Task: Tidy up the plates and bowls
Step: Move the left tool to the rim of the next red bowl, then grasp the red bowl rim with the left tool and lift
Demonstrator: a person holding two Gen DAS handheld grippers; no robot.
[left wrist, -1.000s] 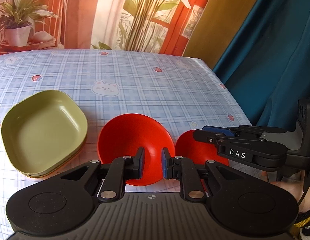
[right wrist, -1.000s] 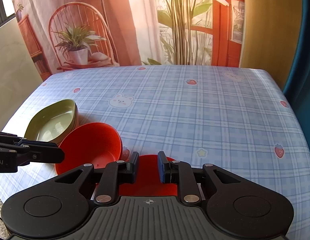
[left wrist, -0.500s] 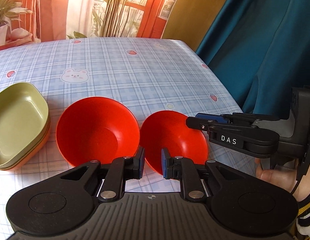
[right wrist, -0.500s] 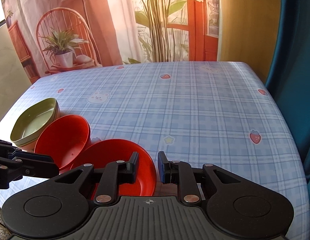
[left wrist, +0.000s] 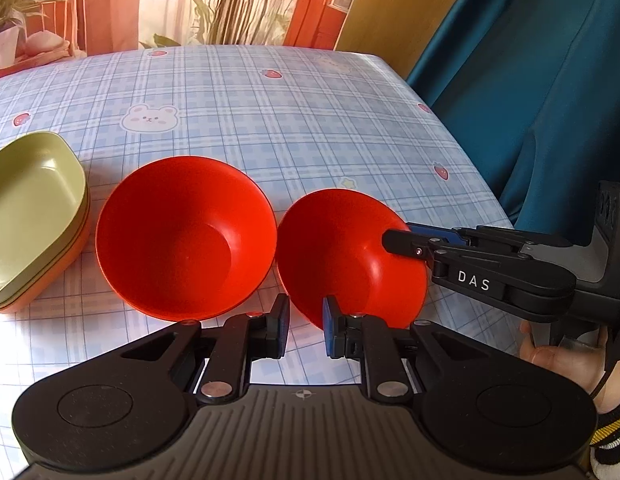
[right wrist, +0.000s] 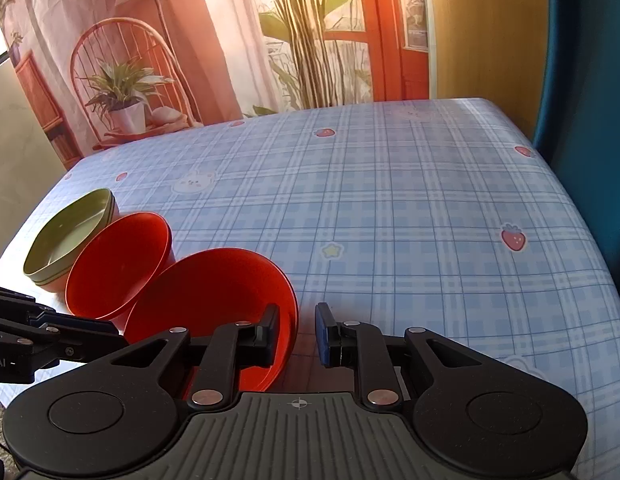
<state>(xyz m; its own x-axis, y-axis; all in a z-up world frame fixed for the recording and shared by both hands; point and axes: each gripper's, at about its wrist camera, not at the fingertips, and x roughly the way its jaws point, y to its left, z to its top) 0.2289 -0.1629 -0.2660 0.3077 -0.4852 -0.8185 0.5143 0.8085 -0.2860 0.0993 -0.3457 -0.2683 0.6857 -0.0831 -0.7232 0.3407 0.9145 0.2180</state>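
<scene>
1. Left wrist view: the left gripper [left wrist: 306, 326] sits at 6 o'clock with its jaws parted and nothing between them. One fingertip [left wrist: 329, 322] is just beside the near rim of the smaller red bowl [left wrist: 341, 256], which is tilted.
2. The right gripper [left wrist: 393, 238] reaches in from 3 o'clock, and its tips straddle that bowl's right rim. Whether they clamp the rim cannot be told here.
3. The larger red bowl [left wrist: 186, 236] rests at centre, just beside the smaller one. A stack of green and orange plates [left wrist: 30, 216] lies at 9 o'clock, near the left frame edge.
4. The table [left wrist: 294, 120], under a blue plaid cloth, stretches bare toward 12 o'clock. Its right edge drops off beside a teal curtain [left wrist: 529, 80].
5. Right wrist view: the right gripper [right wrist: 296, 334] has its jaws apart, and the rim of the smaller red bowl [right wrist: 214, 300] passes between them.
6. The larger red bowl [right wrist: 114, 268] and the plates [right wrist: 66, 236] crowd 9 o'clock, near the table's left edge.
7. The left gripper [right wrist: 90, 338] juts in at 8 o'clock.
8. Bare cloth runs from 12 to 3 o'clock.
</scene>
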